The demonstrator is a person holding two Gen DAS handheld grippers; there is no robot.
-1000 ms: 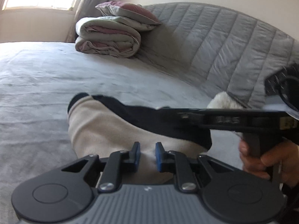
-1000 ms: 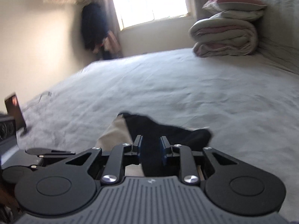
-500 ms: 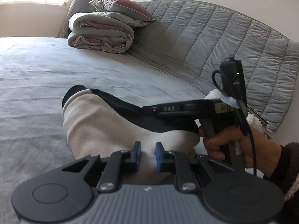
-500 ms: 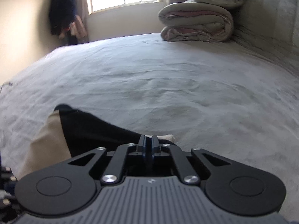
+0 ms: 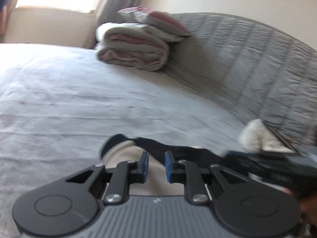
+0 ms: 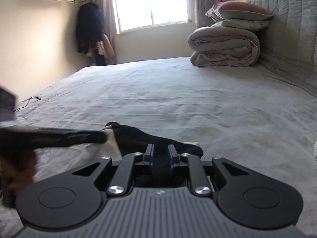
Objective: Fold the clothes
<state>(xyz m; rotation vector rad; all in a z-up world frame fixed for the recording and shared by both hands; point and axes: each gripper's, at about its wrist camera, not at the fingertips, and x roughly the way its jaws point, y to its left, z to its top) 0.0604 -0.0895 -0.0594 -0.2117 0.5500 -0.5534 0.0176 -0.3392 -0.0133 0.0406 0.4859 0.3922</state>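
Observation:
A beige and black garment (image 5: 122, 152) lies folded on the grey bed (image 5: 99, 99). My left gripper (image 5: 156, 167) hovers over its beige part, open, with beige fabric showing through the gap. My right gripper (image 6: 160, 154) stands open over the black part (image 6: 138, 136), and black cloth shows between its blue pads. Seen from the right wrist, the left gripper (image 6: 101, 136) is blurred and its tip is at the garment's beige edge (image 6: 99, 152). The left wrist view shows the right gripper (image 5: 231, 155) blurred at the garment's right end.
A folded duvet (image 6: 223, 47) topped by a pillow (image 6: 239, 10) sits at the far end by the quilted grey headboard (image 5: 257, 59). A white fluffy item (image 5: 255, 134) lies at the right. Dark clothes (image 6: 89, 27) hang by the window. A cable (image 6: 29, 101) lies at the bed's left edge.
My right gripper was shut on the black cloth half a second ago and now stands open. The left gripper has swung, so its view is blurred, and it stays open.

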